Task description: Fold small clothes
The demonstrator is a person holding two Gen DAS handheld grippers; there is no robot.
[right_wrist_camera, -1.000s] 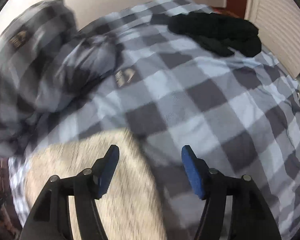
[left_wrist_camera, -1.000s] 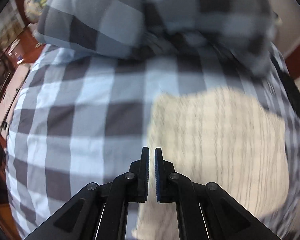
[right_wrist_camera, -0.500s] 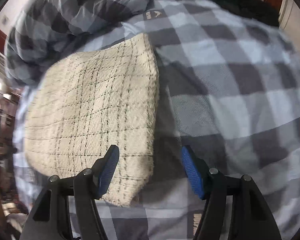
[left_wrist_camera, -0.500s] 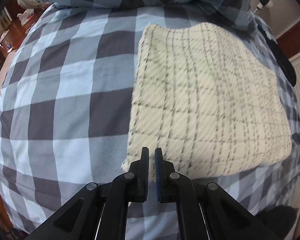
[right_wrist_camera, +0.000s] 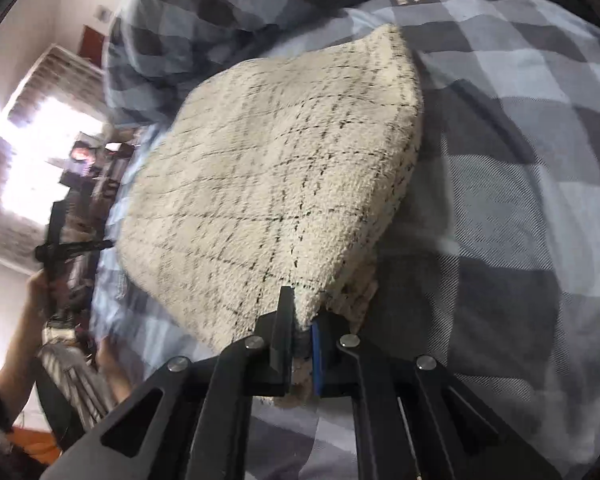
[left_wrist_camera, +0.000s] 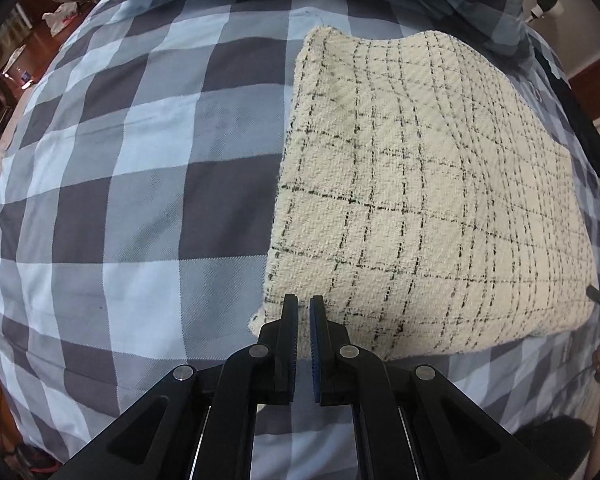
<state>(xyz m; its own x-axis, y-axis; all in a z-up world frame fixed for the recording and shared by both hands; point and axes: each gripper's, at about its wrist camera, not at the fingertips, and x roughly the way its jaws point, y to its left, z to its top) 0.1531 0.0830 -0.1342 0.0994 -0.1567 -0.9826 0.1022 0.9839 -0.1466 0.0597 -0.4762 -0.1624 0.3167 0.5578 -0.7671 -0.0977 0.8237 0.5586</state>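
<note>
1. We have the cream garment [left_wrist_camera: 428, 200], a nubby cloth with a thin black grid, lying on the checked bed cover [left_wrist_camera: 132, 184], already doubled so that stacked layers show at its right edge in the right wrist view.
2. The step in hand looks like another fold, led from the near right corner. We judge it best to lift that corner only enough to clear the cover, then carry it across in one even sweep so the layers stay stacked and the edges meet.
3. The thick pile should grip well, but the lower layers could slip out of the pinch; a slow lift would tell us early.
4. The right gripper [right_wrist_camera: 300, 324] has its jaws clamped on the near corner of the garment [right_wrist_camera: 276, 168], with cloth bunched between the pads and a lower layer sagging just beside them.
5. The left gripper [left_wrist_camera: 303, 306] hovers at the garment's near left corner. Its jaws stand almost together with a thin slit between them, and we see no cloth in that slit.
6. To keep the fold square, we would have the left jaws pin or pick up that left corner.
</note>
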